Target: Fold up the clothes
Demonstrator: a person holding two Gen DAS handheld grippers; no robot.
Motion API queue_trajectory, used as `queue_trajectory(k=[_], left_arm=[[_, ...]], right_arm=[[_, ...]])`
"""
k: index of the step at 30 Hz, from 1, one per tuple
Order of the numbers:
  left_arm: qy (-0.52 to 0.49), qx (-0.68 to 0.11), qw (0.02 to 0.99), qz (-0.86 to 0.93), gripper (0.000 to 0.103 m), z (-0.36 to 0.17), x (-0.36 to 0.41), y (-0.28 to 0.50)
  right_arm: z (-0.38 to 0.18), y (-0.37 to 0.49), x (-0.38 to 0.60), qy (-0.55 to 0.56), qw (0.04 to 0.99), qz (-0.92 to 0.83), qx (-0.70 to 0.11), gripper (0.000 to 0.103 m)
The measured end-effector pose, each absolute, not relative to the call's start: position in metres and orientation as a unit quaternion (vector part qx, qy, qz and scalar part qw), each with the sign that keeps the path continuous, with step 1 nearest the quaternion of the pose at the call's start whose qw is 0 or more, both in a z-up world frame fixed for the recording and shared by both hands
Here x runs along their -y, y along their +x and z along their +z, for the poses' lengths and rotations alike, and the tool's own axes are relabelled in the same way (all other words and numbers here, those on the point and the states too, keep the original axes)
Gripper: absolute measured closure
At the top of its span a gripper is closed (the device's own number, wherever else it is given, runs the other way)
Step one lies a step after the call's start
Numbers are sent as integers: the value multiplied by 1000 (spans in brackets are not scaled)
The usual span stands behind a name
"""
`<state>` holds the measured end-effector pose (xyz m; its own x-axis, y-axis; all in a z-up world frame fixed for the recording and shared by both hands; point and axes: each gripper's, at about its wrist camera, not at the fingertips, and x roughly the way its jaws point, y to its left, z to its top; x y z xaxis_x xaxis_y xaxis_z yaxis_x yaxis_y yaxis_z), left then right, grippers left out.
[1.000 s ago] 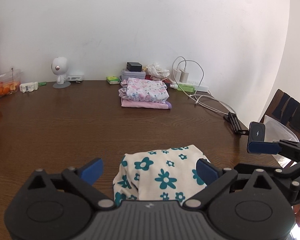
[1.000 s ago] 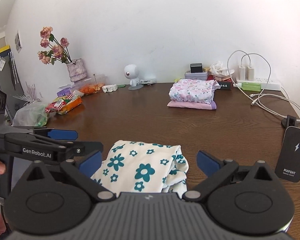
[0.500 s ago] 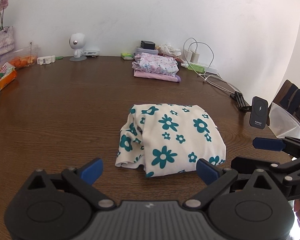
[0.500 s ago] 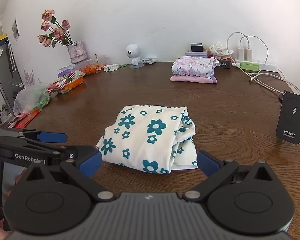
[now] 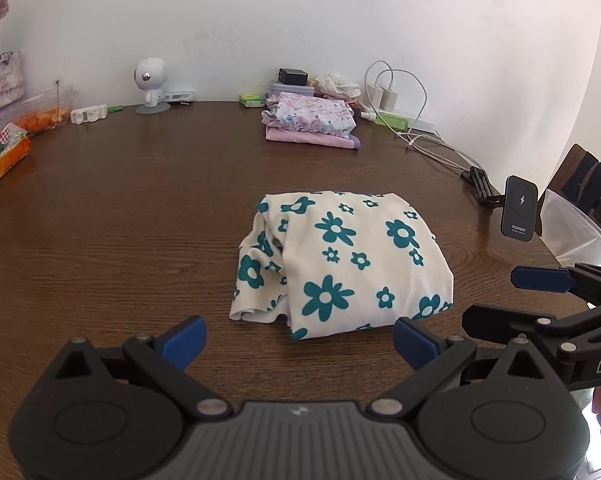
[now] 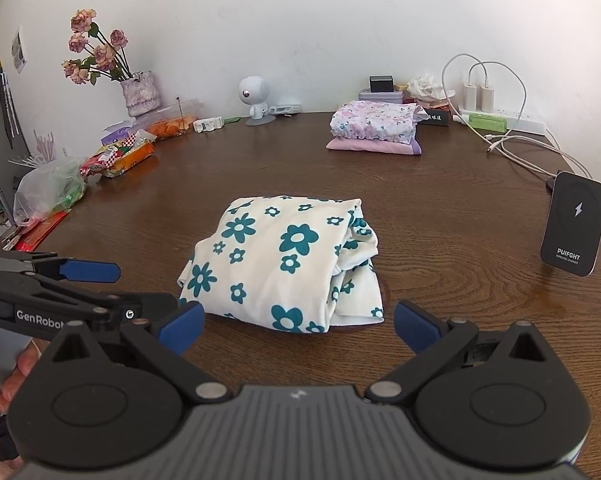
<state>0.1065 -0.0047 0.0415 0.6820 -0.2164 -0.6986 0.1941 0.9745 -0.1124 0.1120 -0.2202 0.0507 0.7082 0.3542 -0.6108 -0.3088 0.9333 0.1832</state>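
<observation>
**Flowered garment lying folded mid-table, both claws standing off**

The dark wooden table (image 5: 100, 208) is taking up most of the room's view, its grain glossy and swirling, its far edge curving along a plain white wall.

On it the cream garment with teal flowers (image 5: 340, 260) is lying as a soft, thick, roughly square bundle, at twelve o'clock from both grippers and just beyond their tips. Its top face is looking smooth; one side is showing loose, rumpled layers and a hem bunching out, so the fold is holding but not crisp. Further off, toward one o'clock from the left-hand camera, a stack of folded pink and floral clothes (image 5: 310, 126) is sitting near the wall. Judging by that, this piece is lying folded; whether it wants tidying or carrying to the stack, I cannot settle.

The left gripper (image 5: 298, 340) is hovering with its blue-tipped fingers spread wide, holding nothing. The right gripper (image 6: 298, 326) is likewise gaping, empty.

At three o'clock a small black charger stand (image 6: 574, 224) is standing upright, hard and matte.
</observation>
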Motion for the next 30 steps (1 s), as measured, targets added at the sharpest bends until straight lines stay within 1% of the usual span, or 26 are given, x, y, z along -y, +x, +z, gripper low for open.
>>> queue_trajectory(k=[9,13,17,20,22,23,24,26,30], left_arm=[[-18,-381,917,-116,3,42,3,112],[-24,-382,915,-128,3,44,-2,128],[-64,-374,914,-141,3,47,-12,151],[-80,-372,915,-132,6,44,-17,175],[-91,-377,913,-127,10,40,-20,189],[-98,-382,910,-127,15,36,-22,196],[-104,-389,907,-128,17,32,-23,203],[-113,-396,902,-131,19,25,-25,215],[-117,-395,901,-134,19,16,-27,228]], right_arm=[[45,116,221,42,920,188,-342,0],[44,129,231,78,920,189,-334,0],[41,151,238,110,918,191,-329,0],[37,172,243,125,917,191,-329,0],[32,188,245,137,913,193,-333,0],[29,195,247,146,909,194,-338,0],[24,202,247,153,906,197,-343,0],[16,215,247,167,899,202,-352,0],[2,230,243,166,894,202,-363,1]])
